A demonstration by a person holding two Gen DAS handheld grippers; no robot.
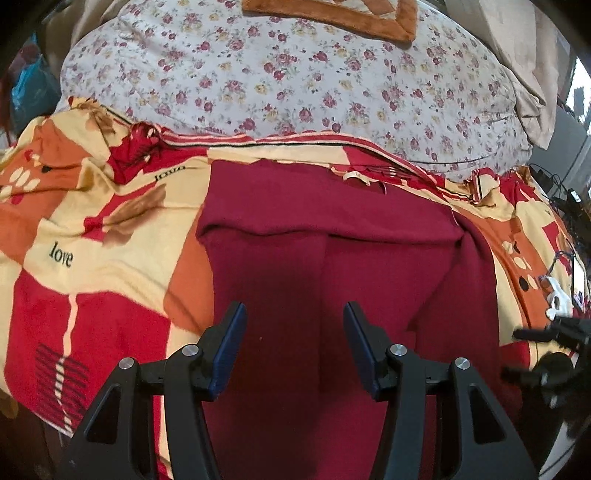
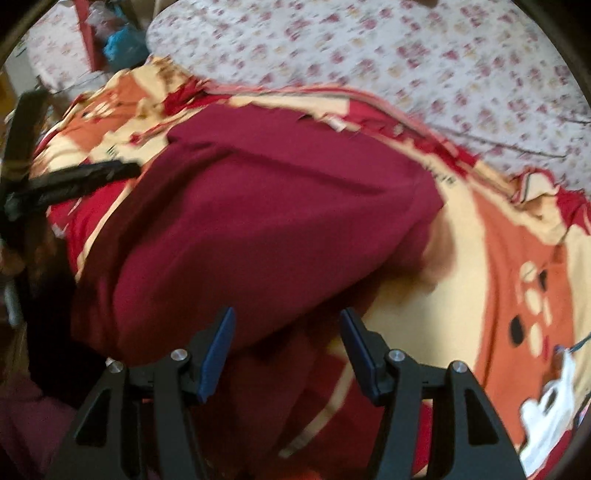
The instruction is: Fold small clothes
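A dark red garment (image 1: pixel 325 266) lies spread on a red, orange and cream blanket (image 1: pixel 92 236), with a fold edge across its upper part. My left gripper (image 1: pixel 294 314) is open and empty, hovering over the garment's lower middle. In the right wrist view the same garment (image 2: pixel 258 221) fills the centre, blurred. My right gripper (image 2: pixel 287 319) is open and empty above the garment's near right edge. The left gripper shows there as a black shape (image 2: pixel 70 181) at the left. The right gripper shows blurred in the left wrist view (image 1: pixel 546 354) at the right edge.
A white floral quilt (image 1: pixel 288 81) lies behind the blanket, with an orange-bordered mat (image 1: pixel 332 18) on it. Black cables (image 1: pixel 565 199) and a white object (image 1: pixel 557 299) lie at the blanket's right side. A blue bag (image 2: pixel 122 44) sits at the far left.
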